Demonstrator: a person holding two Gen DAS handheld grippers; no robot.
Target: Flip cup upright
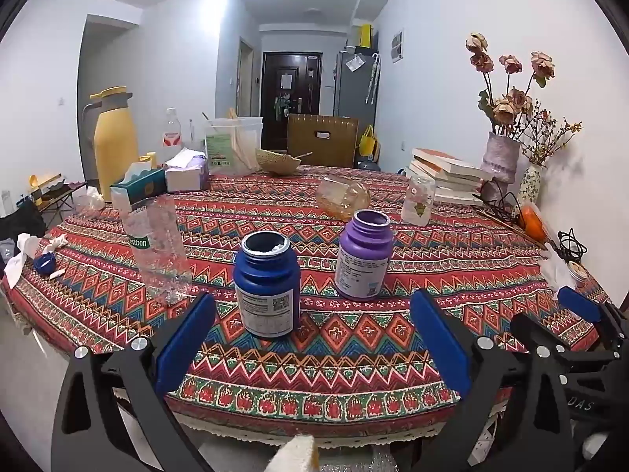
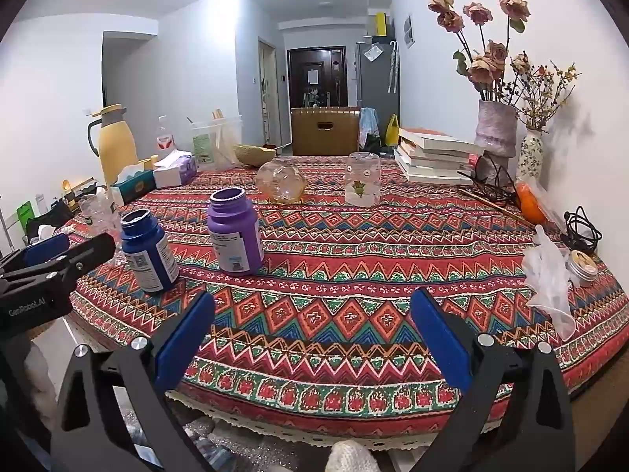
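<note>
Lying on its side on the desk, the amber cup has its long axis level with the cloth; in the right wrist view one round end faces the camera, but I cannot tell whether that is mouth or base; it sits beyond the purple bottle, farther from the cameras, touching nothing; just beside the cup stands a clear printed glass; a blue bottle stands uncapped near the purple bottle, on its side toward the left gripper; a clear plastic bottle stands past the blue one; both uncapped bottles stand between the left gripper and the cup; the left jaws are spread wide, holding nothing; the right gripper hangs over the near desk edge, jaws likewise wide and empty; books and a flower vase stand well beyond the purple bottle by the wall; a patterned red cloth covers the desk; a dark door closes the hallway behind.
</note>
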